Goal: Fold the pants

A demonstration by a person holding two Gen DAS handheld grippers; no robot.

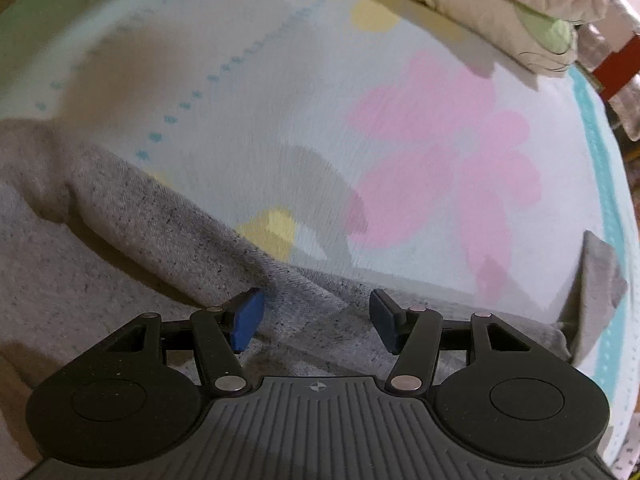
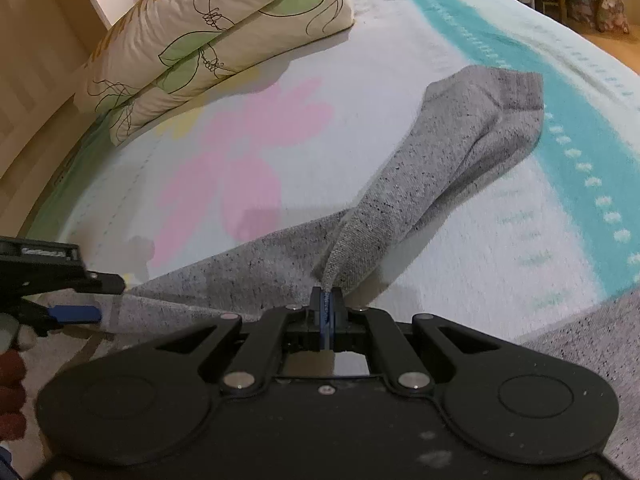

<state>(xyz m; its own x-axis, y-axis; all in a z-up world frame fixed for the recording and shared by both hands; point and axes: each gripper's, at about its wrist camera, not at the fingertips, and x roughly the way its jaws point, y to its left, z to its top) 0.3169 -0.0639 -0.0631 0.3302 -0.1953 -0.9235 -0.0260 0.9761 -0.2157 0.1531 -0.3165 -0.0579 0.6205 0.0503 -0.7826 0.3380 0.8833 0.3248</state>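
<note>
We go L to R. L wrist view: left gripper (image 1: 316,322) points down over the gray pants (image 1: 120,248), jaws spread abt halfway, blue pads (image 1: 248,326) clear of the fabric as far as we can tell, nothing pinched. Pants fill the 7–9 o'clock part of that view and run under the fingers; a cuff end (image 1: 596,280) sticks up at 3 o'clock. Bedspread (image 1: 280,100) w/ pink flower print (image 1: 440,160) covers the 12 o'clock area; view is motion-blurred here so small detail is prob unreliable. Folded quilt (image 1: 500,8) at 1 o'clock.

R wrist view: left gripper (image 2: 86,296) also shows at 9 o'clock, just over the pants edge, w/ part of a hand (image 2: 12,360) behind it. Right gripper (image 2: 327,312) at center, jaws pressed together, pinching a fold of the pants (image 2: 420,184); the leg is lifted off the bed and stretches toward 1 o'clock, cuff (image 2: 516,92) near the teal stripe (image 2: 540,100). Rest of pants lies flat toward 9 o'clock. Quilt (image 2: 208,40) at 11 o'clock.
</note>
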